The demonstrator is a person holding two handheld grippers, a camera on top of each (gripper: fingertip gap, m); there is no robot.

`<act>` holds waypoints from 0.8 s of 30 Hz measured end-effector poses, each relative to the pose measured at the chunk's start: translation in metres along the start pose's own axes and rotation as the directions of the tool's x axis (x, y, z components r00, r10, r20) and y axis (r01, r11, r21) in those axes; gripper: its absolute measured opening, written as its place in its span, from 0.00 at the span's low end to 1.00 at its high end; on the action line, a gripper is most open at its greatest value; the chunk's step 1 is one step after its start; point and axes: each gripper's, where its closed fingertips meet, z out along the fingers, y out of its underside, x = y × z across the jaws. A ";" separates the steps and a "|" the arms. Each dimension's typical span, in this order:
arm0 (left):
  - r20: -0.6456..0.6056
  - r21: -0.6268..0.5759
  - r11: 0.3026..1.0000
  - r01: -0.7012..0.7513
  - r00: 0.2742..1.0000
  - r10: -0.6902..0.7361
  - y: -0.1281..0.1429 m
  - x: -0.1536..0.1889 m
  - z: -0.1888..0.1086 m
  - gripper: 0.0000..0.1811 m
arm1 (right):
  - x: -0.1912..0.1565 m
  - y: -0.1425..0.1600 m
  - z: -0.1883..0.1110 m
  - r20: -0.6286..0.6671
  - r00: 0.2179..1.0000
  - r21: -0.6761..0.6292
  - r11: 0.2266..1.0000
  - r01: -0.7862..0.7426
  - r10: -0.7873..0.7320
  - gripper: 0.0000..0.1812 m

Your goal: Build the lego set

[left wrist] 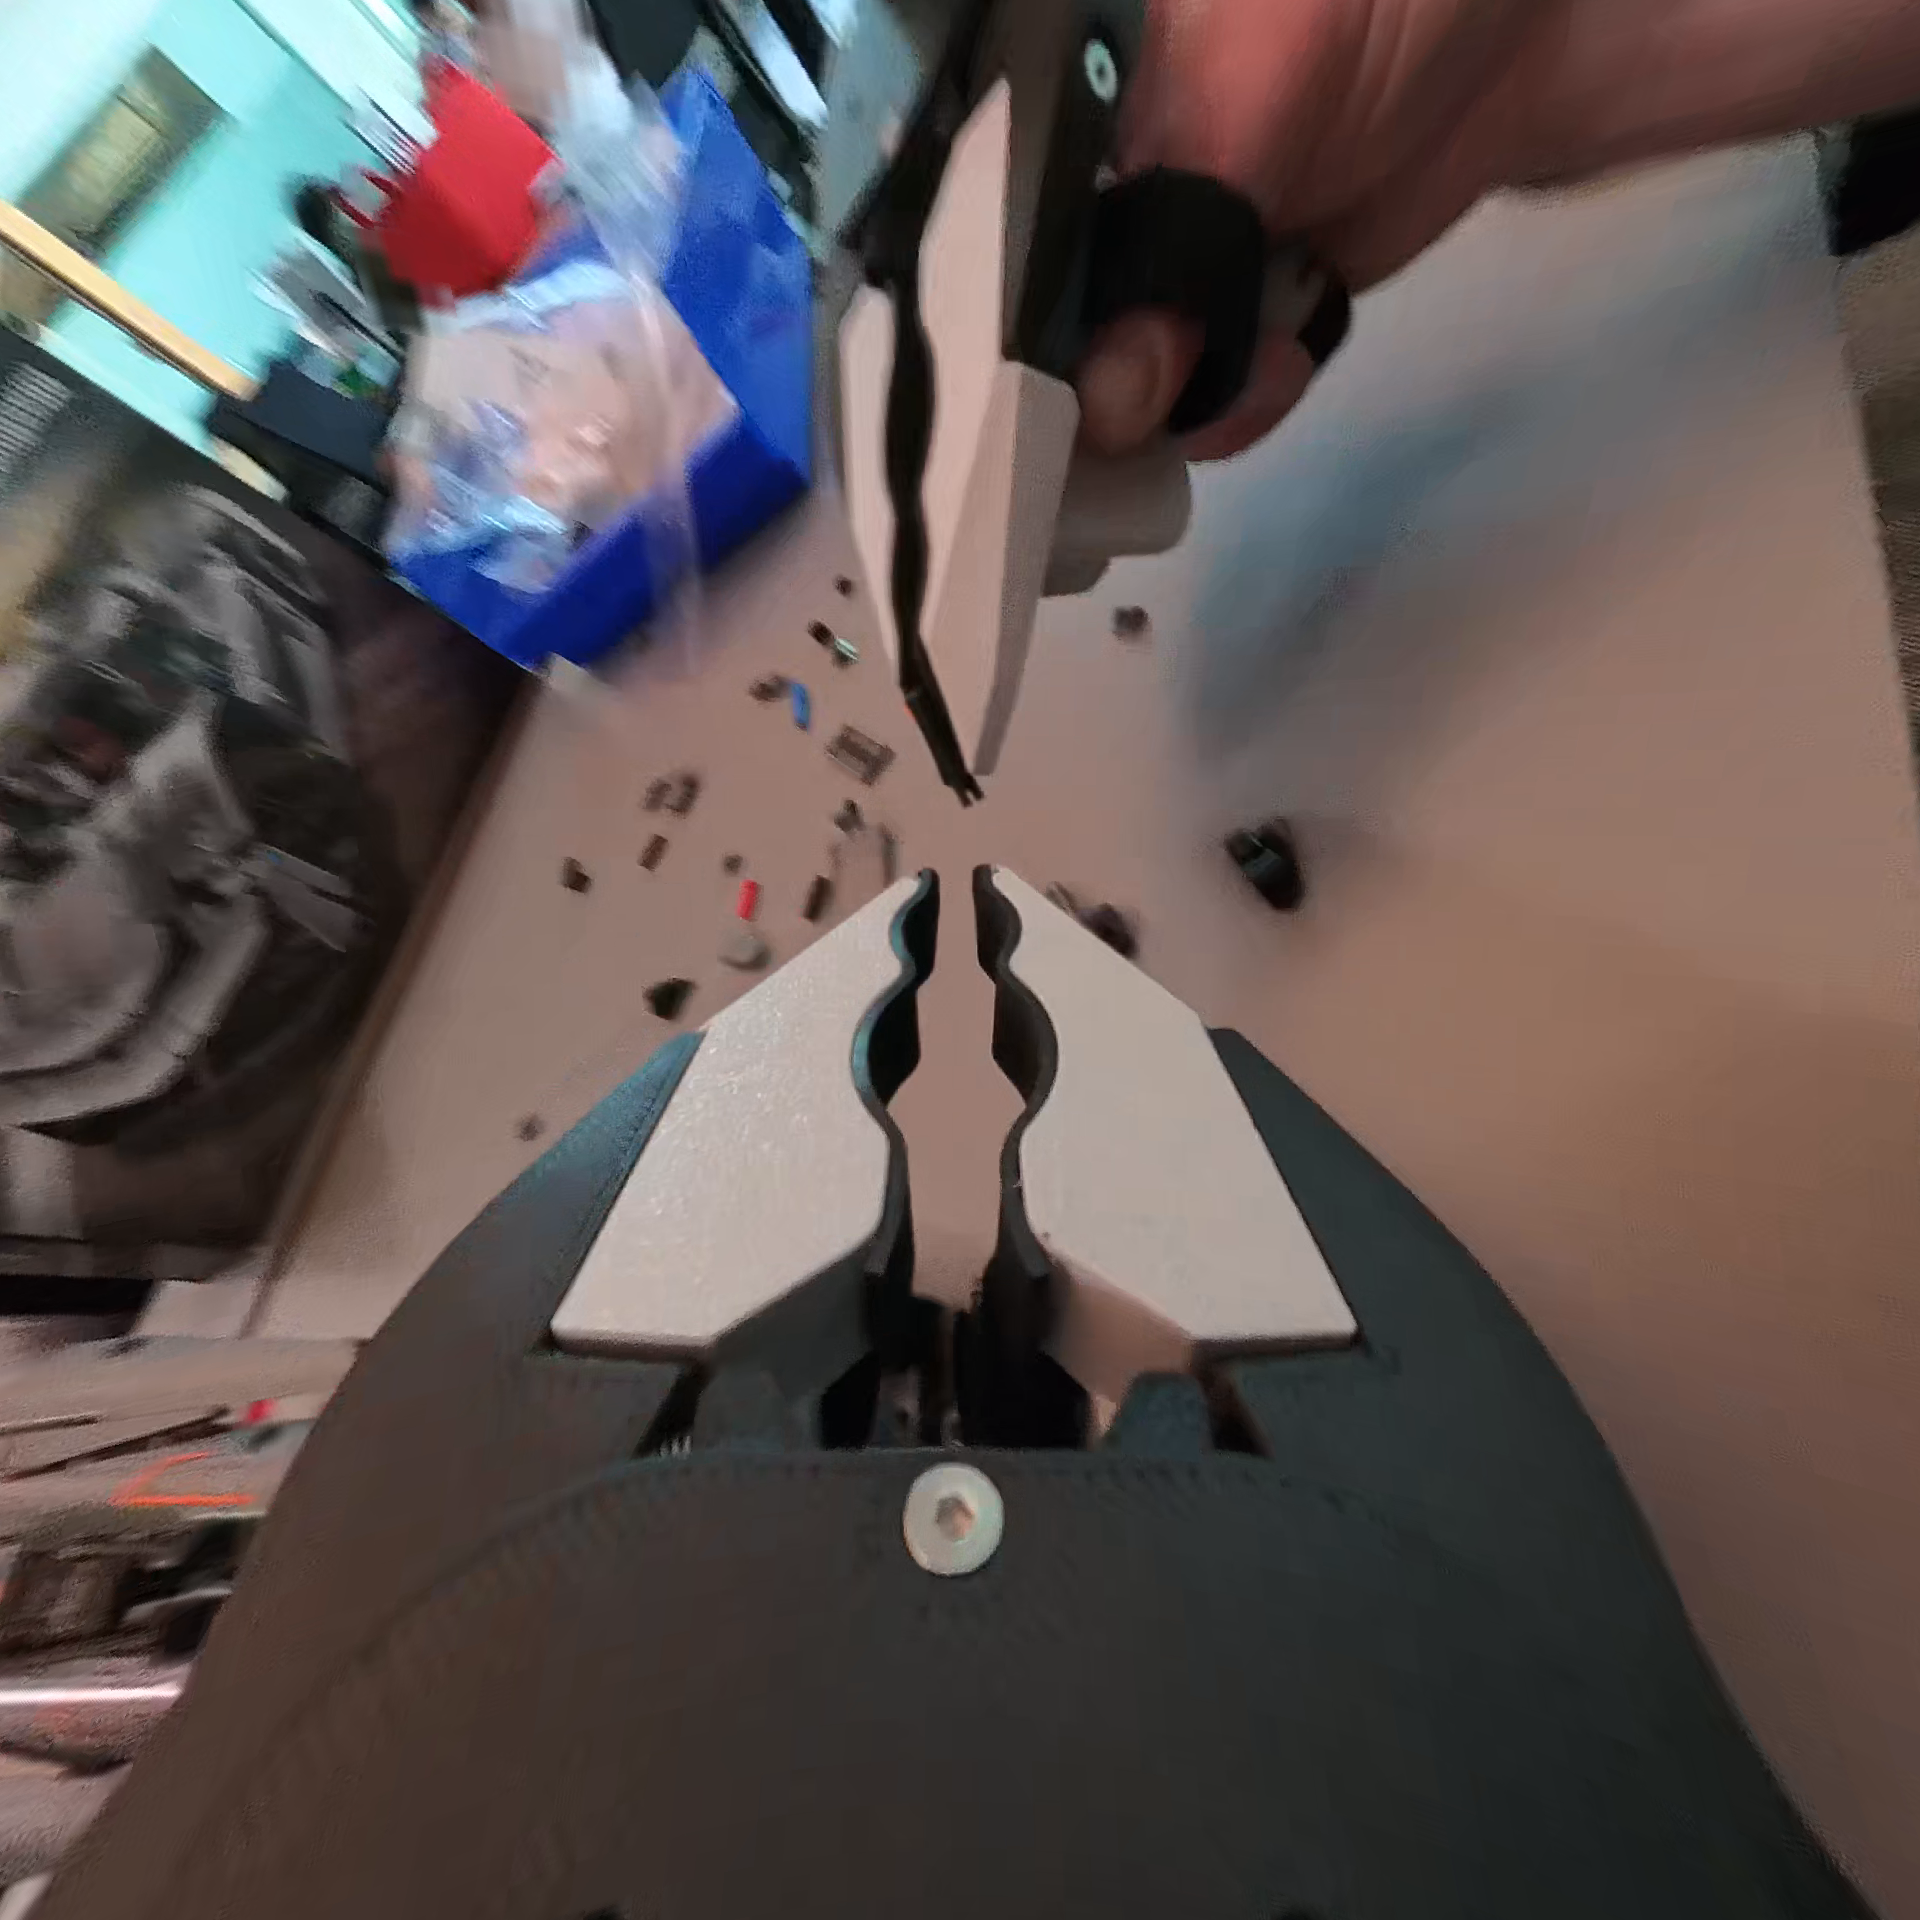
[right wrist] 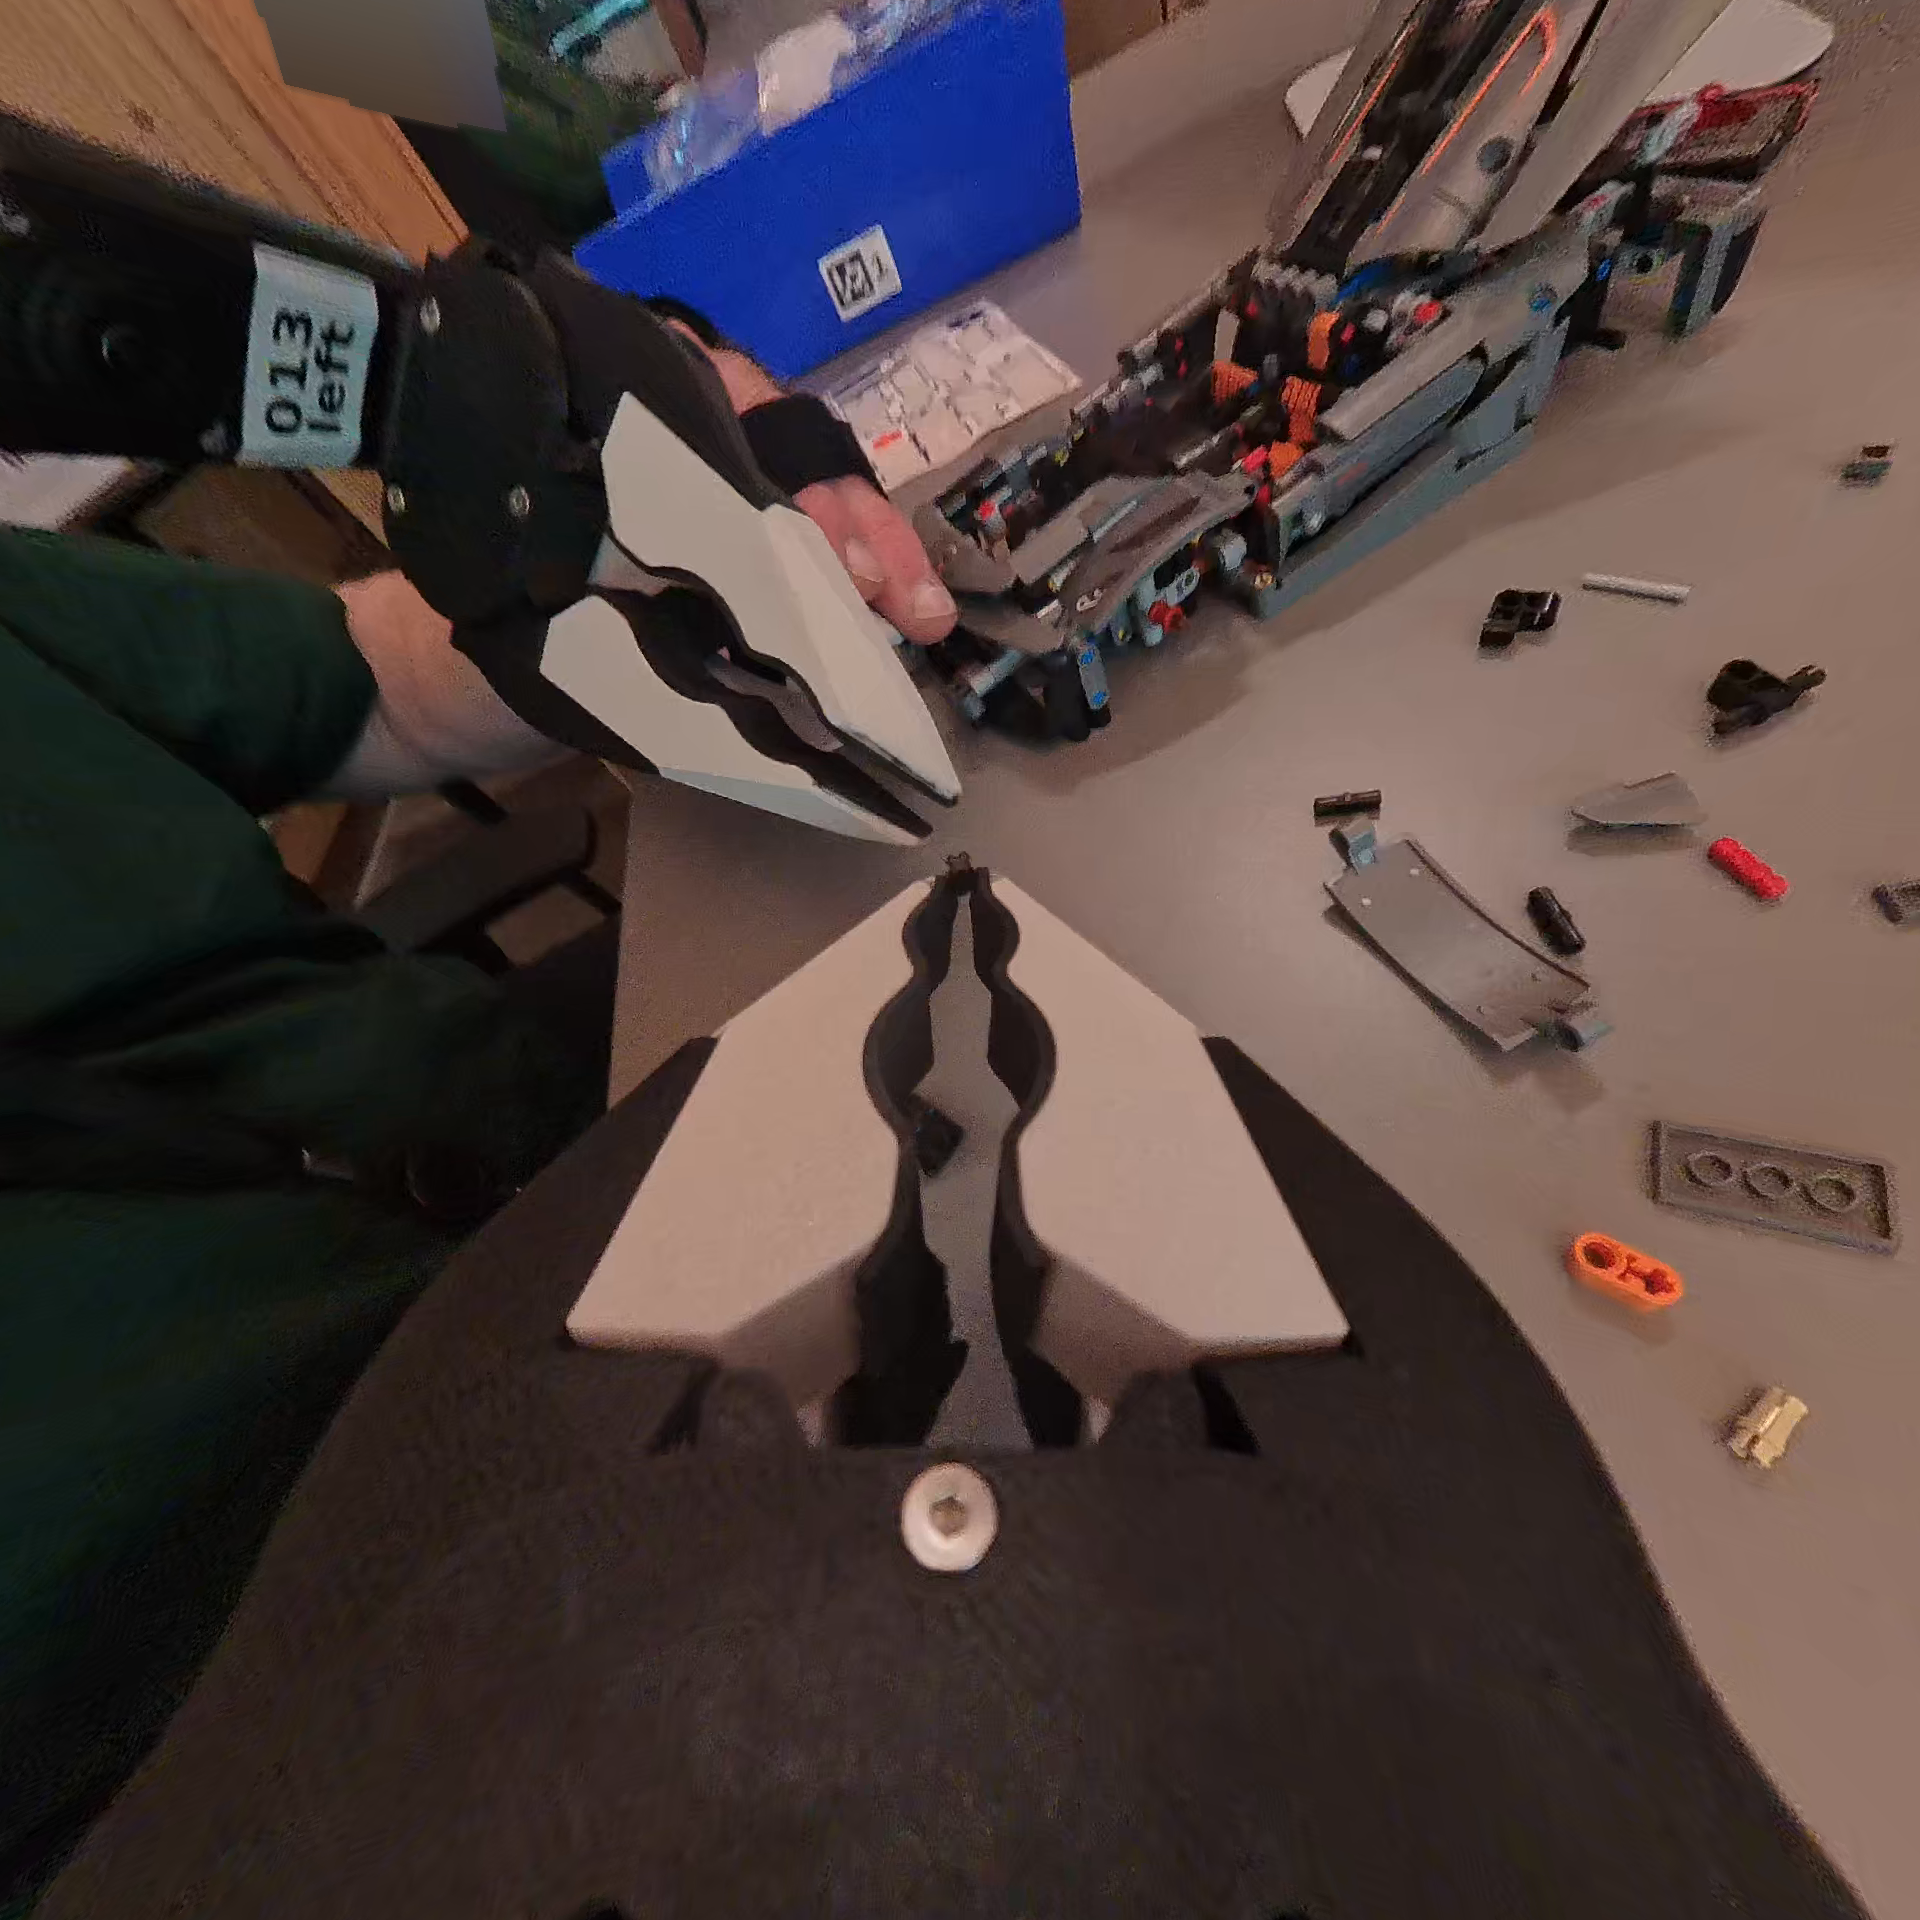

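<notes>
**Two hand-held grippers meeting tip to tip above a table of loose Lego parts**

The right gripper (right wrist: 958, 881), white-faced fingers in a black printed frame, has its tips pressed together on a small black Lego pin (right wrist: 958, 864), which juts just beyond them. In the left wrist view the same gripper (left wrist: 961, 774) enters from above, held by a person's hand (left wrist: 1403, 156), with the dark pin (left wrist: 961, 784) showing at its point.

The left gripper (left wrist: 956, 883) lies directly below that pin and just apart from it. Its tips stand slightly spread, with a narrow gap and nothing between them. From the right wrist view this left gripper (right wrist: 925, 816) comes in from the left, its tips close to the right gripper's and a hand (right wrist: 883, 561) behind it; here the jaws look nearly closed.

The large grey, black and orange partly built Lego model (right wrist: 1351, 416) sits on the grey table (right wrist: 1195, 727), beyond and to the right of both grippers. A blue plastic bin (right wrist: 883, 197) holding clear bags stands behind it, with a white instruction sheet (right wrist: 945, 384) between bin and model.

Loose pieces lie to the right of the grippers: a curved grey panel (right wrist: 1455, 945), a small red connector (right wrist: 1745, 868), a flat grey plate with three holes (right wrist: 1771, 1184), an orange two-hole beam (right wrist: 1623, 1270) and a tan connector (right wrist: 1766, 1425). The left wrist view is motion-blurred, so its scattered parts (left wrist: 748, 831) appear only as probable small dark pieces.
</notes>
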 end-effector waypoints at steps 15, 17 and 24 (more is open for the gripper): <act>-0.149 -0.179 0.982 0.062 0.985 -0.090 0.039 0.032 0.036 0.00 | 0.021 0.053 0.029 -0.081 0.984 -0.329 0.936 0.123 -0.157 0.01; -0.150 -0.175 0.982 0.070 0.984 -0.097 0.038 0.032 0.036 0.00 | 0.021 0.054 0.028 -0.080 0.983 -0.341 0.931 0.130 -0.167 0.01; -0.140 -0.175 0.979 0.104 0.982 -0.129 0.039 0.030 0.036 0.00 | 0.019 0.055 0.029 -0.065 0.975 -0.366 0.914 0.175 -0.212 0.01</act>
